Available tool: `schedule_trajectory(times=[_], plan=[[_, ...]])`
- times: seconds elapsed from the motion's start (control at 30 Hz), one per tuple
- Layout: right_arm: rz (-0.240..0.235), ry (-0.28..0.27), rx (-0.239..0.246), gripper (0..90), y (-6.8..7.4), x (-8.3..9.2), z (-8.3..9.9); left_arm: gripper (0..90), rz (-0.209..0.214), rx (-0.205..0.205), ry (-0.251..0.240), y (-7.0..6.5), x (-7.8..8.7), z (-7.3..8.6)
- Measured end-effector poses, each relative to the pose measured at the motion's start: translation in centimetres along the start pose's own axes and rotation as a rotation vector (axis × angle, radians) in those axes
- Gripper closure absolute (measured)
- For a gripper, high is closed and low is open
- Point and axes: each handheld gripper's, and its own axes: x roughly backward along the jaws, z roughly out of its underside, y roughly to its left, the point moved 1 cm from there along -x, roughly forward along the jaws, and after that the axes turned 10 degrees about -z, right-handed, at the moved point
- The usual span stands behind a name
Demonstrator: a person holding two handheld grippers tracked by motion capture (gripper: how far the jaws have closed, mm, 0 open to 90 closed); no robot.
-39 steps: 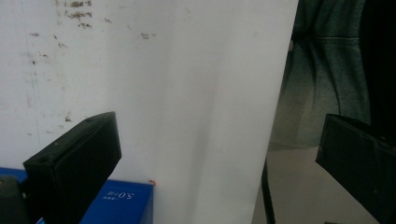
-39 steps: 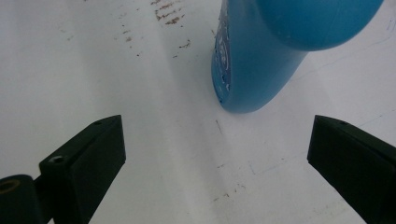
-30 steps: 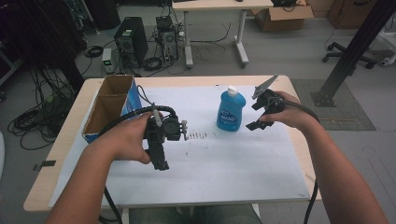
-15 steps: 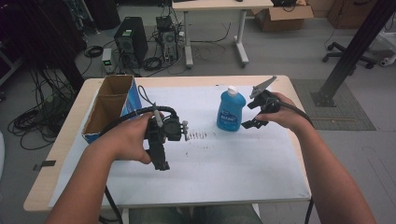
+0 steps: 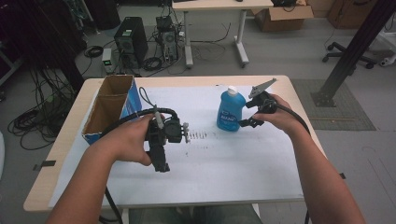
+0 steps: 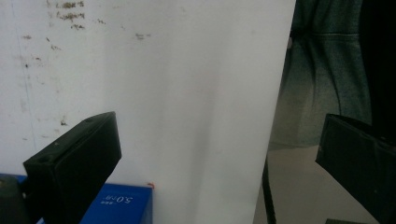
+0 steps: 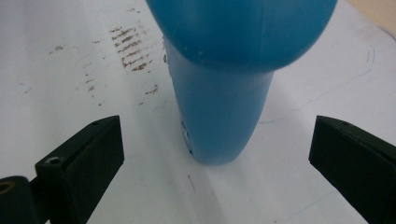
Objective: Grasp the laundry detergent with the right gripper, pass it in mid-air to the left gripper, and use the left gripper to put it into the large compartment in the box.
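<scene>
Near edge first: left gripper (image 5: 160, 156) sits over the left-middle of the white sheet (image 5: 224, 172), jaws pointing back toward the person's edge of the table (image 5: 56, 158). In the left gripper view its jaws stand wide apart with nothing between them, just sheet and the table's near edge beyond. It is well apart from the bottle, so I judge it idle for the coming move.

Farther back, toward the right: right gripper (image 5: 247, 122) is just beside the blue bottle (image 5: 229, 111), on the bottle's right side, aimed leftward at its lower body. Jaws spread wide, holding nothing. In the right gripper view the bottle (image 7: 224, 93) stands dead centre between the two jaws, base on the sheet, a little beyond the tips, not touching either jaw.

Bottle stands upright, long axis vertical, white cap on top, in the back-right part of the sheet, nearer the far edge than the near one. Jaws straddle it across its width. Right hand is clearly the nearer one; looks like a short push forward, then a squeeze.

Far left corner: cardboard box (image 5: 109, 109), open top, well apart from the bottle.
</scene>
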Motion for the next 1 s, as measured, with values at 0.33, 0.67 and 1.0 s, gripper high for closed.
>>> schedule_trajectory(times=[0.33,0.67,1.0], plan=[[-0.018,-0.079,0.031,2.0,-0.2,-1.1,0.5,0.2,0.001,-0.002,-0.003,-0.1,0.0,-0.2],[0.005,-0.157,0.023,1.6,-0.5,-1.7,0.7,0.2,0.005,-0.007,-0.003,-0.2,-0.1,-0.5],[-0.009,-0.196,0.019,1.5,-0.7,-2.3,0.7,0.2,0.007,-0.009,-0.002,-0.2,-0.2,-0.5]])
